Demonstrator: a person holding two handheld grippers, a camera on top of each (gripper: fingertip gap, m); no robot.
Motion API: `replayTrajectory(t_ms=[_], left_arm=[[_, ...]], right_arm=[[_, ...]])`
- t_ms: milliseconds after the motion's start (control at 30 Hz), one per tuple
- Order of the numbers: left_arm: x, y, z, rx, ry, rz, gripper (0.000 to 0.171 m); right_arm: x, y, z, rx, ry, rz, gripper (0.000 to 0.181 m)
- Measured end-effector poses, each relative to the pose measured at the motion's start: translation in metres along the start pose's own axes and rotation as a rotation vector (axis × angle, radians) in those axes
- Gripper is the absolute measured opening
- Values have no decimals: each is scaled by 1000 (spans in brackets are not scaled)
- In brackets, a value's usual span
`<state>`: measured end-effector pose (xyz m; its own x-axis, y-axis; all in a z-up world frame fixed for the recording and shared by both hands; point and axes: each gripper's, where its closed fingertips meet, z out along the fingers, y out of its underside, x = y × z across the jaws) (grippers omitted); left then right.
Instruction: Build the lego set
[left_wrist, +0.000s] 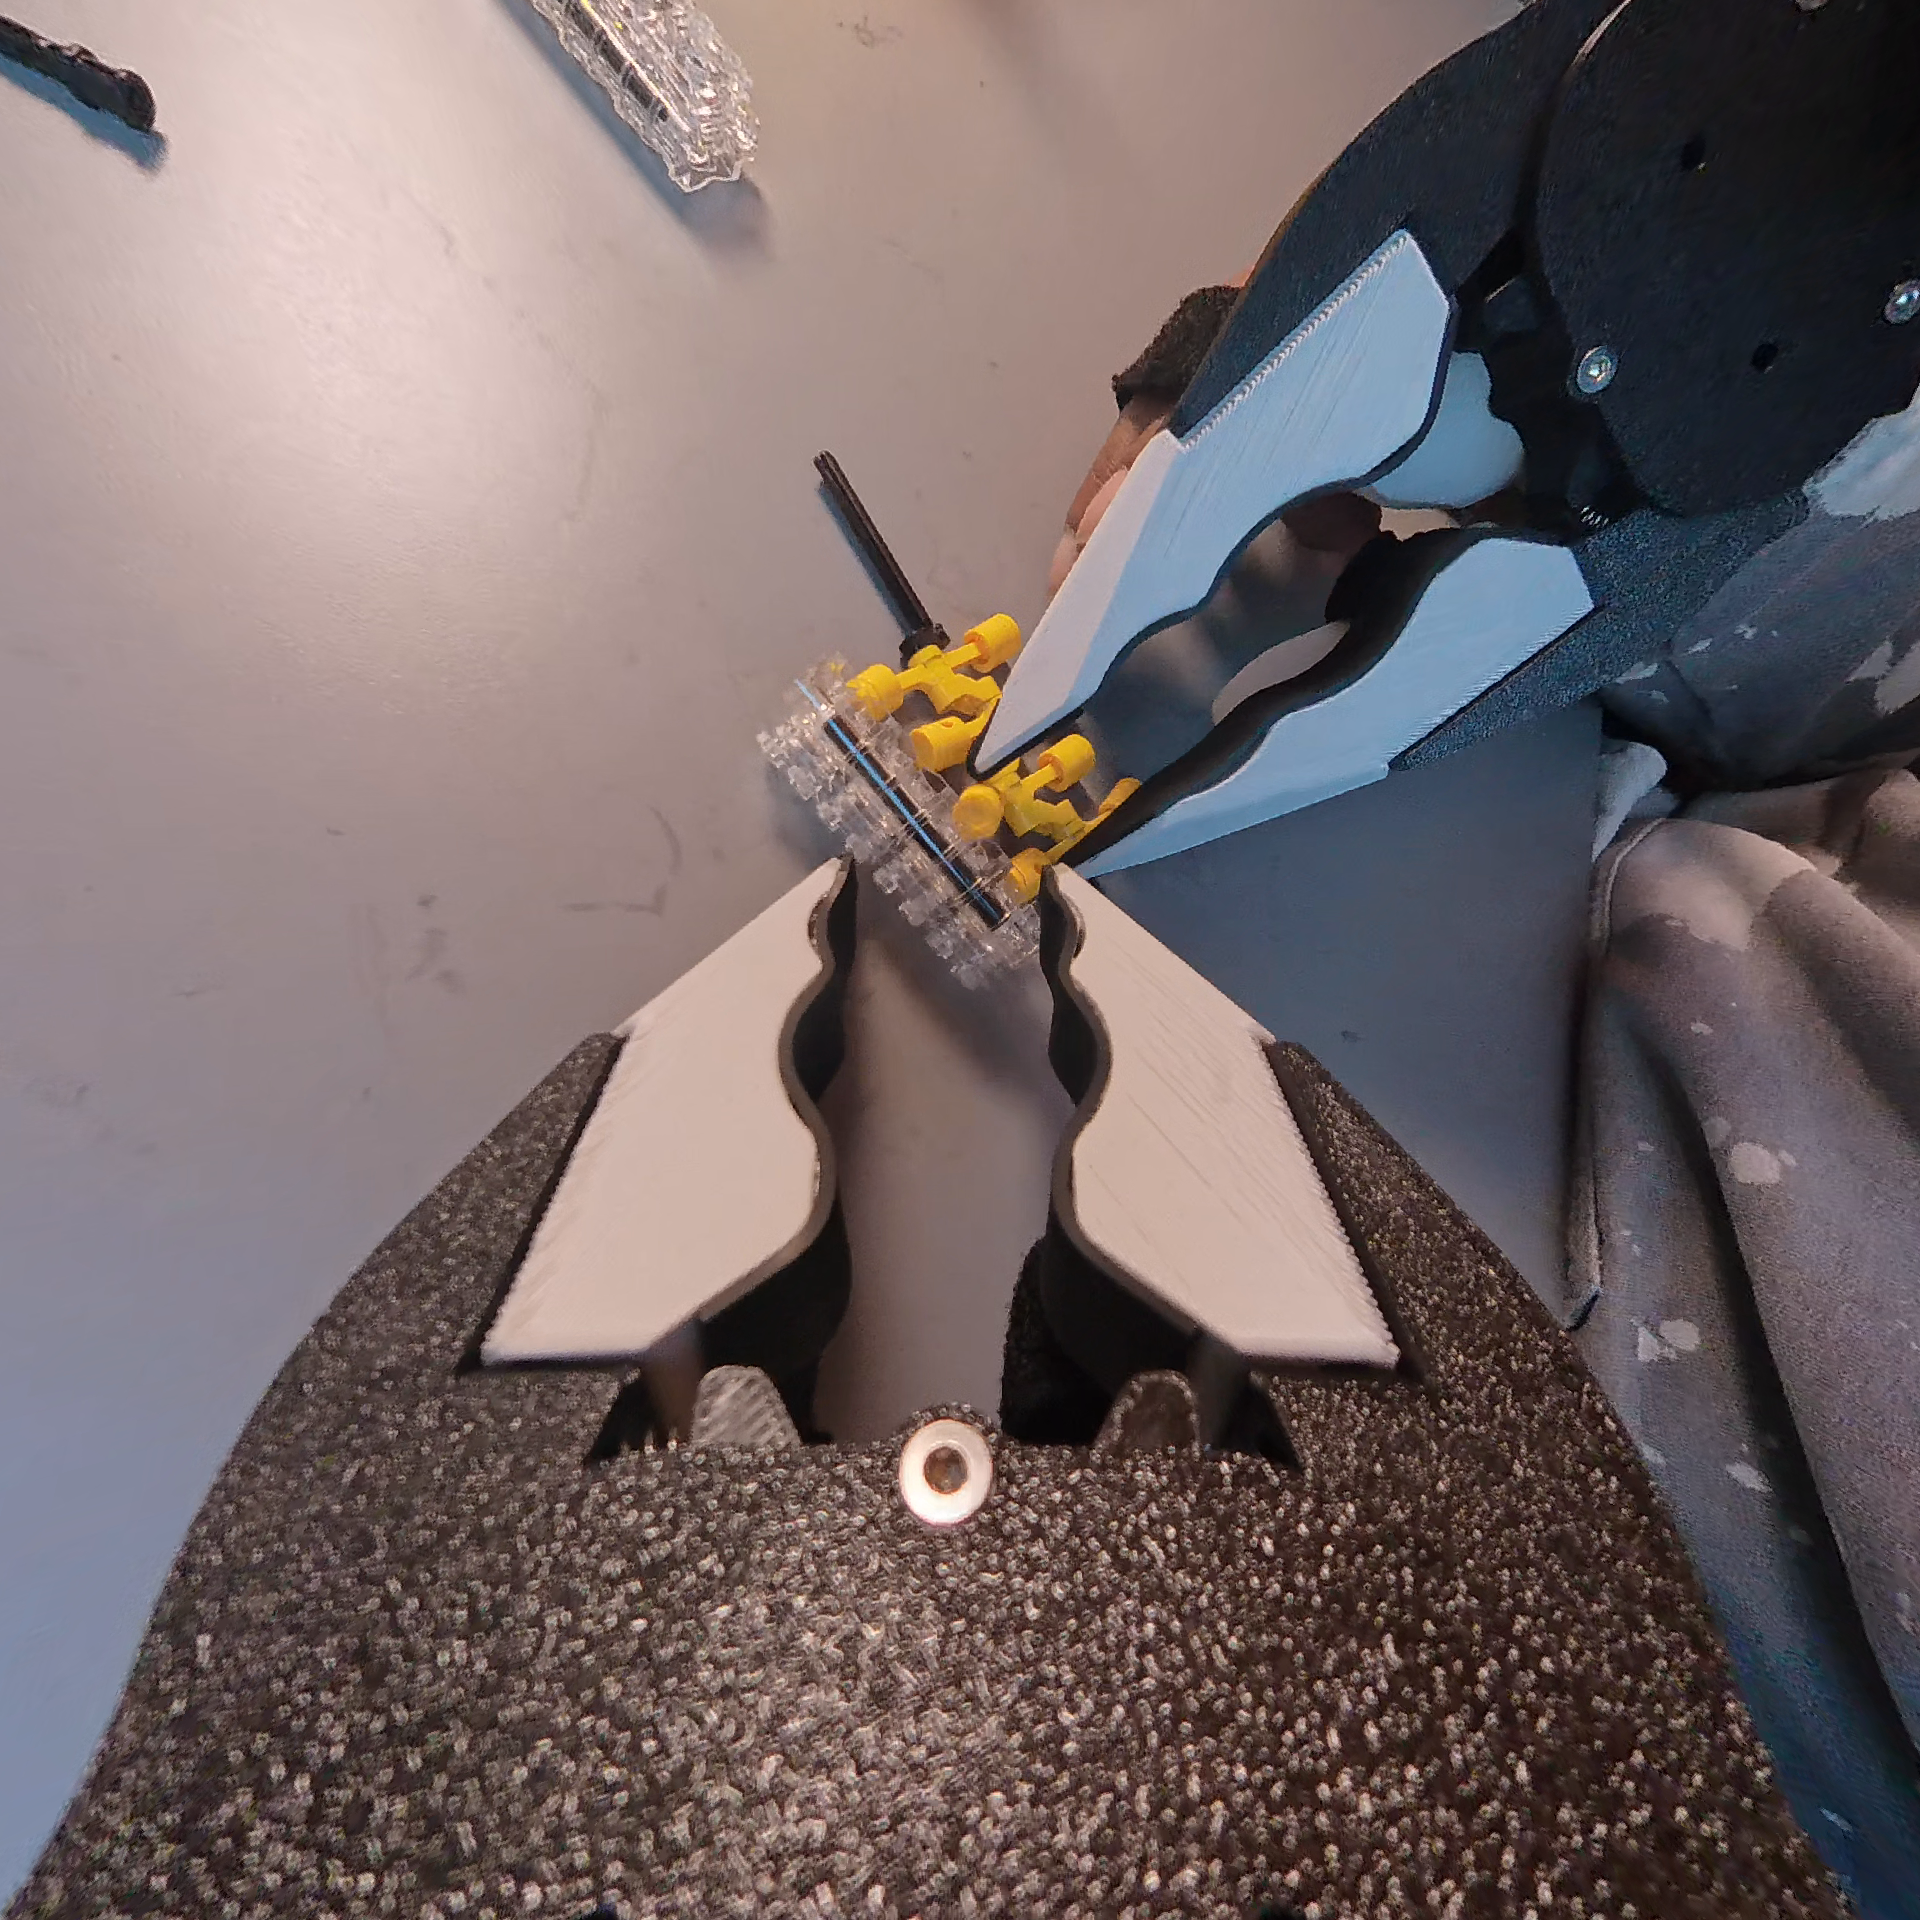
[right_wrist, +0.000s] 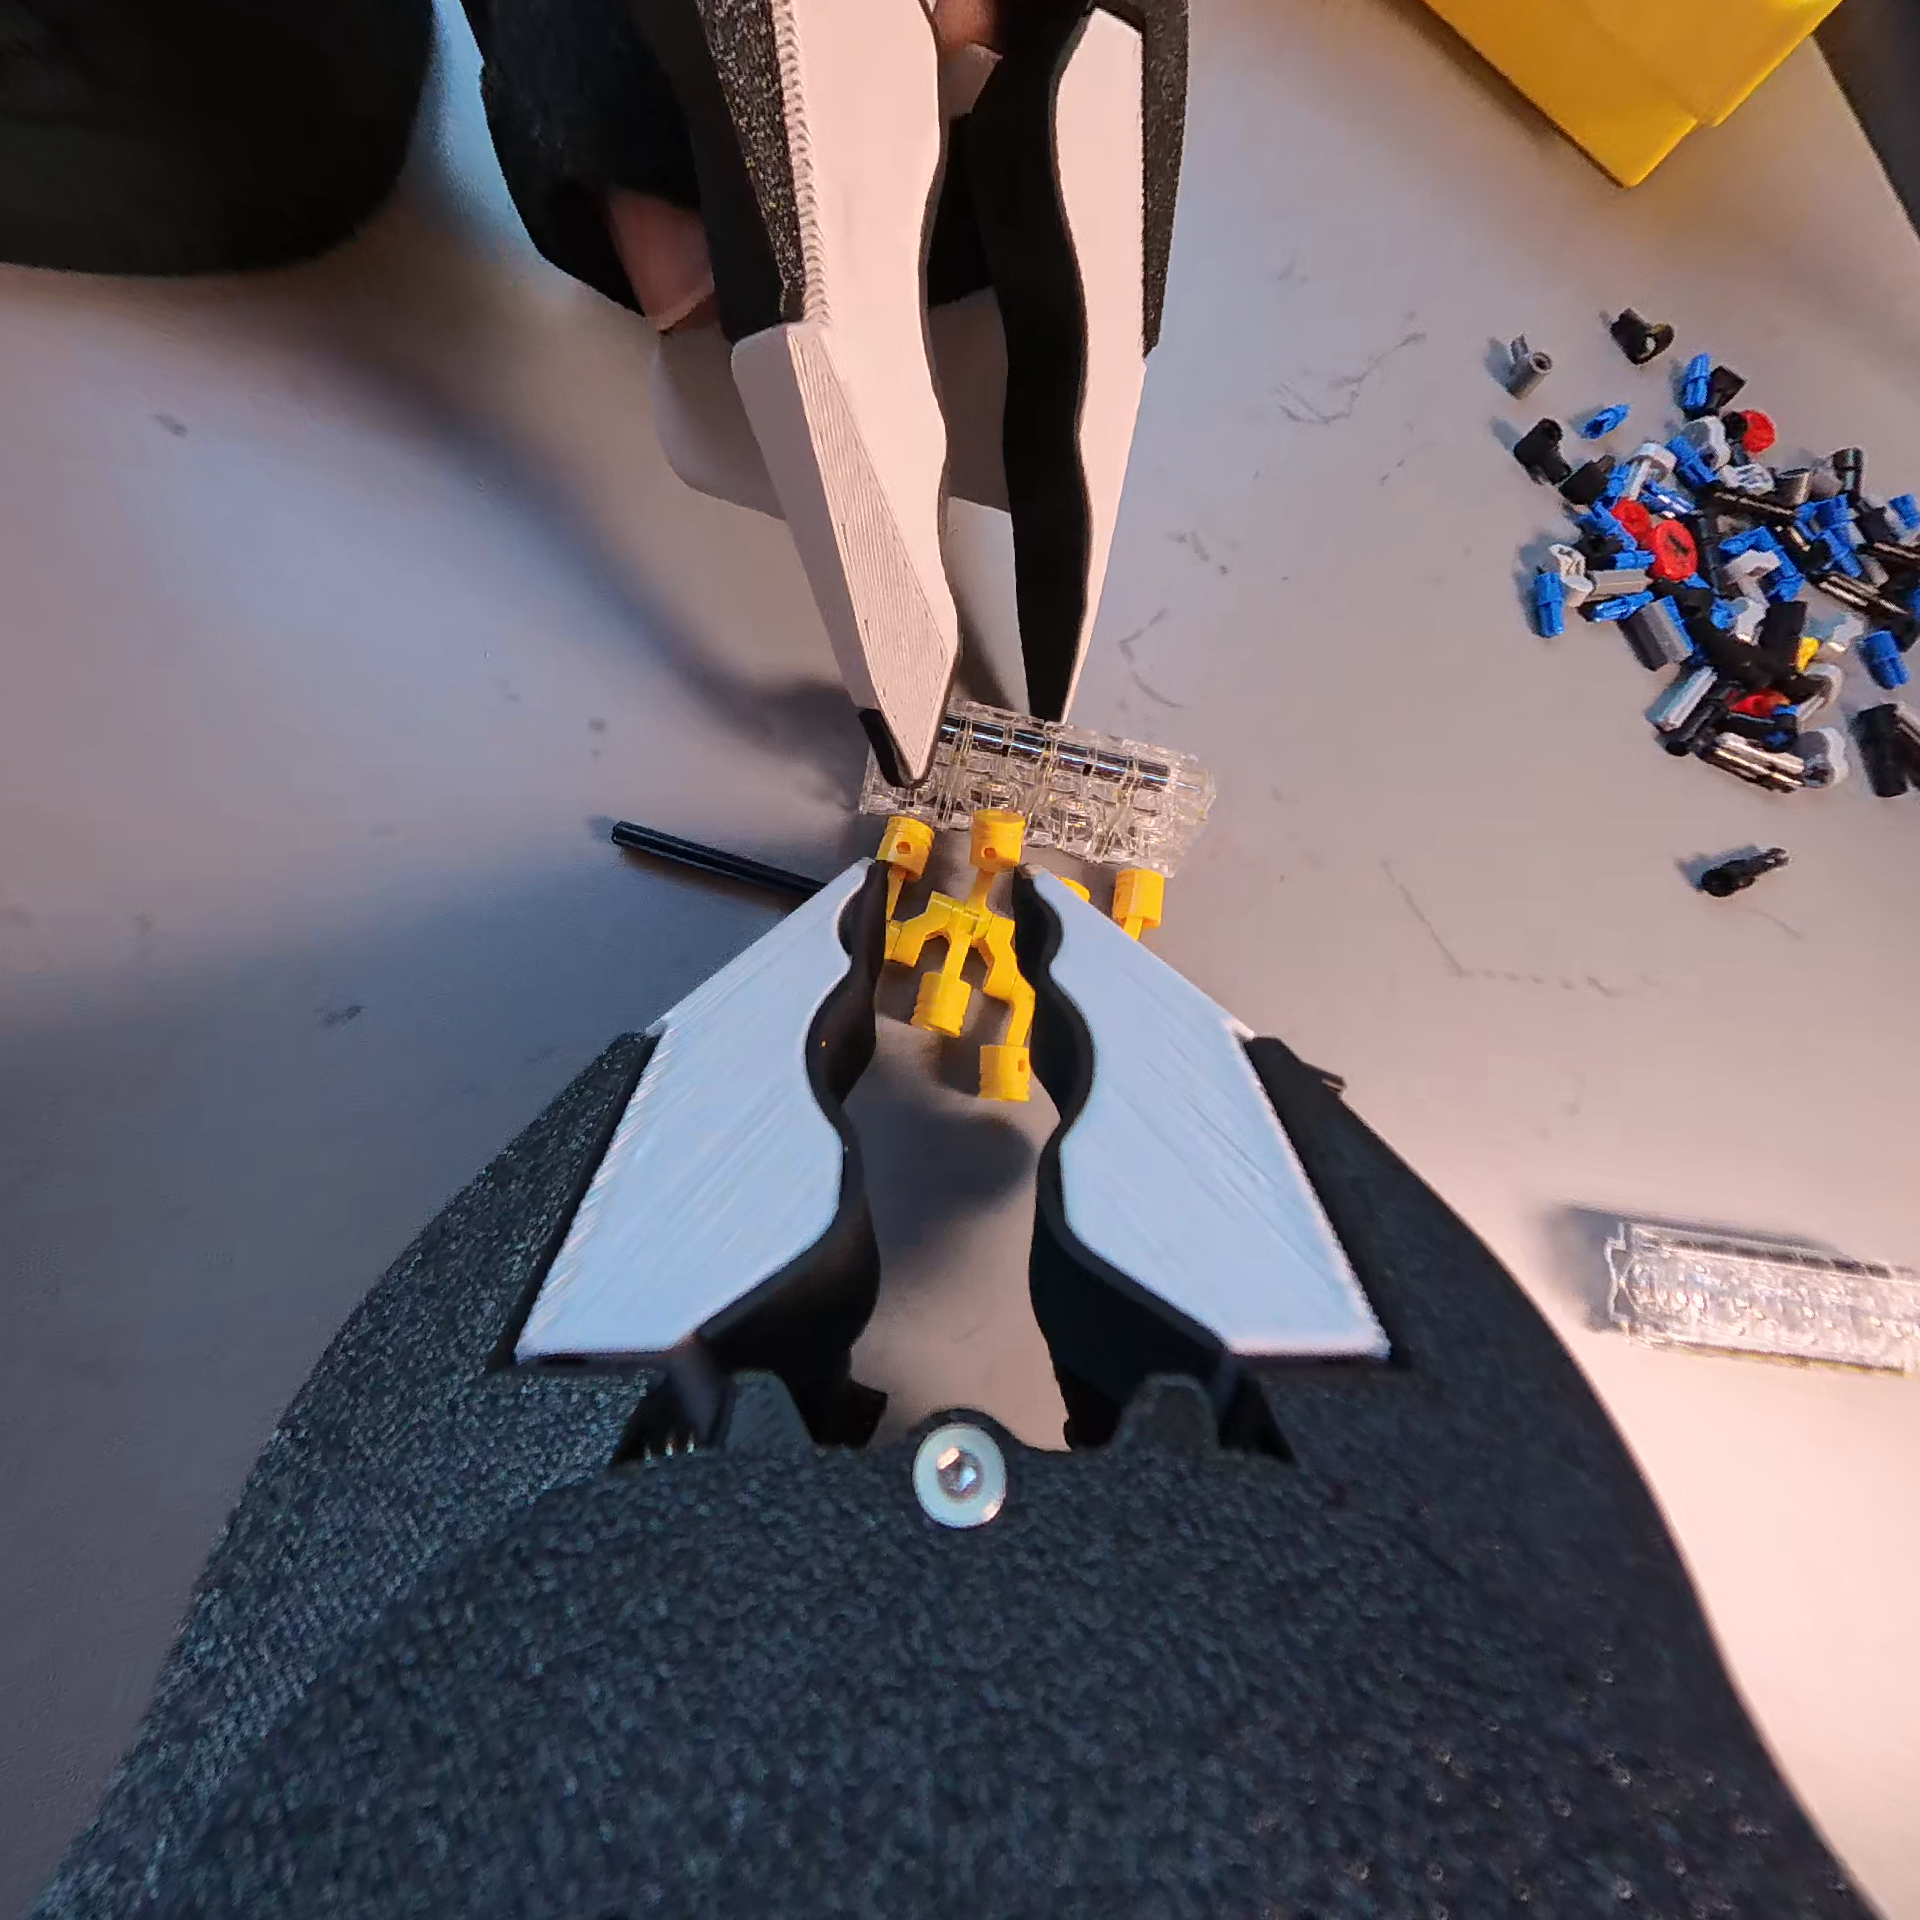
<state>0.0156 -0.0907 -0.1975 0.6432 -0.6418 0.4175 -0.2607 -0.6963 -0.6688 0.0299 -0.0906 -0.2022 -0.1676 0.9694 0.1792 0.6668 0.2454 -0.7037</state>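
Observation:
A clear engine block (left_wrist: 894, 821) lies on the grey table, also in the right wrist view (right_wrist: 1091, 790). Yellow pistons on a yellow crank assembly (right_wrist: 961, 925) sit against its side, with a black axle (right_wrist: 717, 868) sticking out to the left; they also show in the left wrist view (left_wrist: 935, 686). My left gripper (left_wrist: 945, 881) is closed across the near end of the clear block. It enters the right wrist view from above (right_wrist: 982, 738). My right gripper (right_wrist: 945, 878) is closed around the yellow assembly, seen from the side in the left wrist view (left_wrist: 1029, 810).
A pile of small blue, black, grey and red parts (right_wrist: 1745, 582) lies at the right, with a lone black pin (right_wrist: 1745, 871) near it. A yellow box (right_wrist: 1621, 73) stands at the far right. A second clear block (right_wrist: 1766, 1309) lies at the near right. Both grippers' tips are close together, under 4 cm apart.

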Motion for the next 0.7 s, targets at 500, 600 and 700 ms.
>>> replayTrajectory(t_ms=[500, 600, 700], left_arm=[[1, 4, -1, -15, 4, 32, 34], [2, 4, 0, -15, -2, 41, 34], [1, 3, 1, -14, -19, 56, 34]], right_arm=[[8, 0, 2, 4, 51, 45, 10], [8, 1, 3, 7, 52, 61, 8], [9, -1, 2, 16, 54, 67, 8]])
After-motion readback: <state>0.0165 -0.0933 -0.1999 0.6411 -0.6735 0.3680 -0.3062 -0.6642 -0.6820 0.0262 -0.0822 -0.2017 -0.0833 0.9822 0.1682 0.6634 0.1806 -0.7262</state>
